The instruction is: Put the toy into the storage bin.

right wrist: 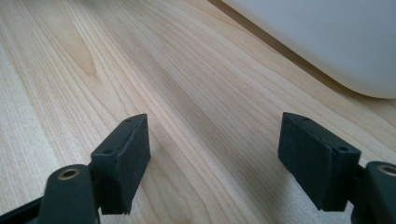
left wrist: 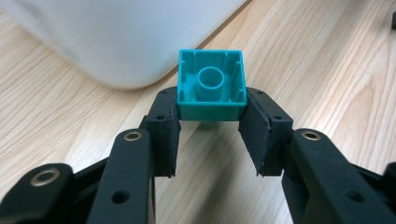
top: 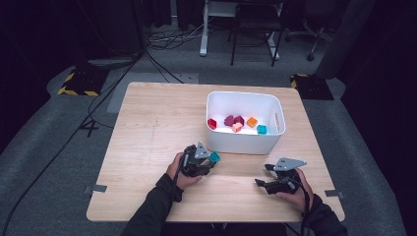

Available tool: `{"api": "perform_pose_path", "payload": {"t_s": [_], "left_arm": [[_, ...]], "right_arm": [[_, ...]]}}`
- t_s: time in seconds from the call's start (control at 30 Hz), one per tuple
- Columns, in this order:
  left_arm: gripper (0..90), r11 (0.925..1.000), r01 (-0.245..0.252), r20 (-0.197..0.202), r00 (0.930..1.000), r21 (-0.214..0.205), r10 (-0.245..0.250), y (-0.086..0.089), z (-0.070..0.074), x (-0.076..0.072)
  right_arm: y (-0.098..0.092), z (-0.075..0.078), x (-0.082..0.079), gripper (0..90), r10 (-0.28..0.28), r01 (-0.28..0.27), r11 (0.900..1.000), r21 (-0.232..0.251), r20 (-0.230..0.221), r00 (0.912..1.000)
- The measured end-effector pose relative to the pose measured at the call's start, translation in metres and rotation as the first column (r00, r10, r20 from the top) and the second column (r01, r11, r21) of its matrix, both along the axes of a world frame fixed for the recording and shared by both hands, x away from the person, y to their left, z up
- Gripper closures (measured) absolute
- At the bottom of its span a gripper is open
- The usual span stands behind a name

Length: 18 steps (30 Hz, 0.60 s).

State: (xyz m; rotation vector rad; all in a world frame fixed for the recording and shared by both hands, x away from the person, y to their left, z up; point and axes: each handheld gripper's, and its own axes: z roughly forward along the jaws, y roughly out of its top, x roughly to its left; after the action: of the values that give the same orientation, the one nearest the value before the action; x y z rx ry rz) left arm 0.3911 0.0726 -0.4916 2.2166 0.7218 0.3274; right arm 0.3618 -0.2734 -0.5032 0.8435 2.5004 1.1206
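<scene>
My left gripper (left wrist: 211, 122) is shut on a teal brick (left wrist: 211, 88), hollow underside toward the camera, held just above the wood. In the high view that teal brick (top: 215, 157) sits at the tip of the left gripper (top: 210, 160), close to the front wall of the white bin (top: 243, 146). The bin holds several bricks: red (top: 212, 123), dark magenta (top: 234, 120), pink (top: 237, 127), orange (top: 252, 122) and teal (top: 261, 129). My right gripper (right wrist: 215, 158) stands open over bare wood, with nothing between its pads; in the high view the right gripper (top: 262, 175) is near the table's front right.
The wooden table (top: 147, 147) has free room on its left half. The bin's rounded corner (left wrist: 126, 70) lies just beyond the held brick, and its wall (right wrist: 327, 42) rises to the upper right of the right gripper. Cables and chair legs (top: 255, 34) stand on the floor beyond the table.
</scene>
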Motion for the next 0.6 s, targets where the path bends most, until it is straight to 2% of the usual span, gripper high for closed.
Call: {"api": "perform_pose_path", "payload": {"t_s": [0.2, 0.3, 0.33, 0.37, 0.43, 0.47, 0.53, 0.6], "left_arm": [[58.9, 0.9978, -0.063, 0.003, 0.998, -0.02, 0.063, 0.028, 0.003, 0.005], [58.9, 0.9952, -0.098, 0.022, 0.9949, -0.003, 0.098, 0.039, 0.006, 0.011], [58.9, 0.9942, -0.107, 0.007, 0.9943, -0.015, 0.107, 0.042, 0.008, 0.013], [58.9, 0.9921, -0.125, 0.031, 0.9916, -0.012, 0.125, 0.046, 0.011, 0.015], [58.9, 0.989, -0.147, 0.042, 0.9881, -0.017, 0.148, 0.053, 0.016, 0.02], [58.9, 0.9864, -0.162, 0.035, 0.986, -0.027, 0.163, 0.057, 0.019, 0.022], [58.9, 0.9813, -0.189, 0.054, 0.9801, -0.034, 0.191, 0.064, 0.023, 0.026], [58.9, 0.9744, -0.22, 0.049, 0.9737, -0.045, 0.222, 0.07, 0.028, 0.032]], "right_arm": [[0.0, 0.0, 0.0, 25.1, 0.0, 0.0, 1.0, 0.0, 0.0, 1.0], [0.0, 0.0, 0.0, 25.2, 0.0, 0.0, 1.0, 0.0, 0.0, 1.0], [0.0, 0.0, 0.0, 25.1, 0.0, 0.0, 1.0, 0.0, 0.001, 1.0], [0.0, 0.0, 0.0, 25.1, 0.0, 0.0, 1.0, 0.0, 0.0, 1.0], [0.0, 0.0, 0.0, 25.1, 0.0, 0.0, 1.0, -0.001, 0.0, 1.0], [0.0, 0.0, 0.0, 25.1, 0.0, 0.0, 1.0, 0.0, 0.0, 1.0], [0.0, 0.0, 0.0, 25.1, 0.0, 0.0, 1.0, 0.0, 0.0, 1.0], [0.0, 0.0, 0.0, 25.1, 0.0, 0.0, 1.0, 0.0, 0.0, 1.0]]}}
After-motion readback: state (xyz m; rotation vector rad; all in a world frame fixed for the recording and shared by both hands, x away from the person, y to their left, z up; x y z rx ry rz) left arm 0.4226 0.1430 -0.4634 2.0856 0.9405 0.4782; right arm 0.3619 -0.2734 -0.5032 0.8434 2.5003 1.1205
